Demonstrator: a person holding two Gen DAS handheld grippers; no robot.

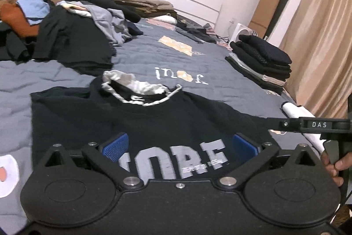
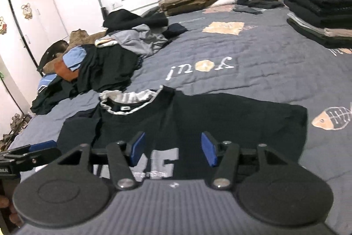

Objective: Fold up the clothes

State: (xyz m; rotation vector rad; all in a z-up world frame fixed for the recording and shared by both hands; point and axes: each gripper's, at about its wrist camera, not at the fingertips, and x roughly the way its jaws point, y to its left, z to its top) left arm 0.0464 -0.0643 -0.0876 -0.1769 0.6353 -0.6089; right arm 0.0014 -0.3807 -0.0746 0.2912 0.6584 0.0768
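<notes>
While spread flat on the grey bed [image 1: 154,52], front up, black T-shirt [image 1: 92,116] looks soft, light, floppy: best pinched at hem or shoulder seam. Left gripper [image 1: 179,144] wide open, right gripper [image 2: 173,149] partly open, both hovering empty above the print. Unfolded heap [image 2: 105,65] off left, folded stack [image 1: 261,58] right, nothing blocking.

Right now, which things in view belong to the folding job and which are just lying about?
In the job:
black T-shirt
left gripper, open
right gripper, open
unfolded clothes heap
folded stack

Lying about:
grey bedspread
cardboard roll
beige curtain
</notes>
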